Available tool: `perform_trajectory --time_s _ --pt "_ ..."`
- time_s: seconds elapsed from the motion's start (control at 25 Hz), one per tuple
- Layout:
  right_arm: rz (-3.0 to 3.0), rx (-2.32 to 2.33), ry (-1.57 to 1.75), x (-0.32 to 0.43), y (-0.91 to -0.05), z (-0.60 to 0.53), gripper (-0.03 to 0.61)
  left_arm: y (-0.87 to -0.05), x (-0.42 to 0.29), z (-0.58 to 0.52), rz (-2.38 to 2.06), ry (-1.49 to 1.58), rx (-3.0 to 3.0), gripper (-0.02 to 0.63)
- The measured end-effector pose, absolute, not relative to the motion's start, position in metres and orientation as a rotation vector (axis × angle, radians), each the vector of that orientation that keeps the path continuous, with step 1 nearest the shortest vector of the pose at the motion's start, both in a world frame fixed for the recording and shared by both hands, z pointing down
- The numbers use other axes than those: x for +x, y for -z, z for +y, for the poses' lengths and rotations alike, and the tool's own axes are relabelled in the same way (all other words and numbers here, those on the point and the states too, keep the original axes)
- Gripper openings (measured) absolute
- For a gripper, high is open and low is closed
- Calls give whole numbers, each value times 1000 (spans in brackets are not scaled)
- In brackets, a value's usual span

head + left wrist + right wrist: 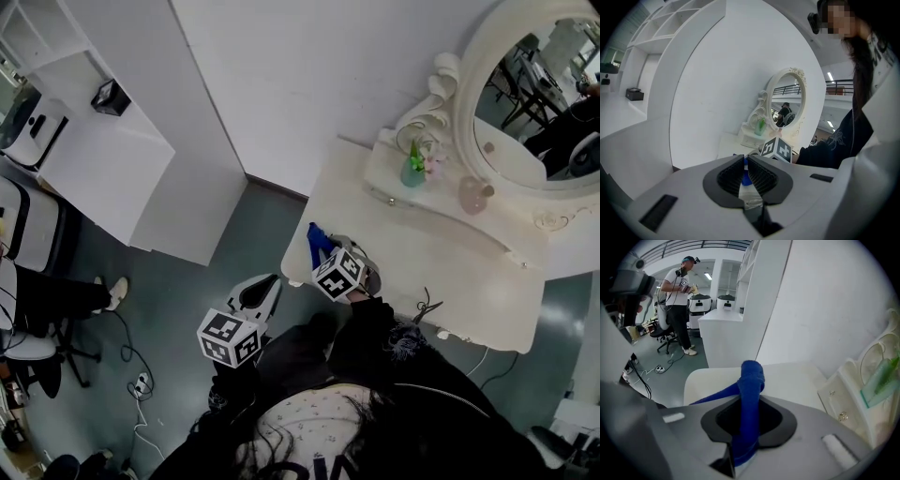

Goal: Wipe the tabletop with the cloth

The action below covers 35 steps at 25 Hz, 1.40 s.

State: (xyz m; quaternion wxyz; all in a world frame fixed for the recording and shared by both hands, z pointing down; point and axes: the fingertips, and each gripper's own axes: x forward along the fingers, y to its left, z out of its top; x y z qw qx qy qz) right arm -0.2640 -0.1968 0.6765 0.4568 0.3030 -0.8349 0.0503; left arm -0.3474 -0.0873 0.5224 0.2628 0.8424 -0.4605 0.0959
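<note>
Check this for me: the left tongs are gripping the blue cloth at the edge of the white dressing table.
Not quite. It is the right tongs that are gripping the blue cloth at the edge of the white dressing table. The right gripper view shows the cloth pinched between them. The left tongs hold nothing.

Plain white wall (pixel 309 84), grey-green floor (pixel 178 300). A cream dressing table (pixel 441 272) stands against the wall, with an ornate oval mirror (pixel 530 103) rising from its raised back shelf. To its left is a white shelf unit (pixel 103 159) with a small black box (pixel 111 97) on one ledge. Power strip (pixel 141 382) and loose cables lie on the floor. Black office chair (pixel 660 331) farther off. Strip lights (pixel 830 76) overhead.
</note>
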Motion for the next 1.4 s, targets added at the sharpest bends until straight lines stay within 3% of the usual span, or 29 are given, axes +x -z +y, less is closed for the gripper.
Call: perform_trajectory --time_s 0.56,1.4 --pt "-1996 906 -191 -175 -678 -190 75 -515 -276 -104 -1073 -282 2402 3" --pt "-1722 1290 -371 157 -681 -136 75 -510 -28 -85 -687 -418 2579 3"
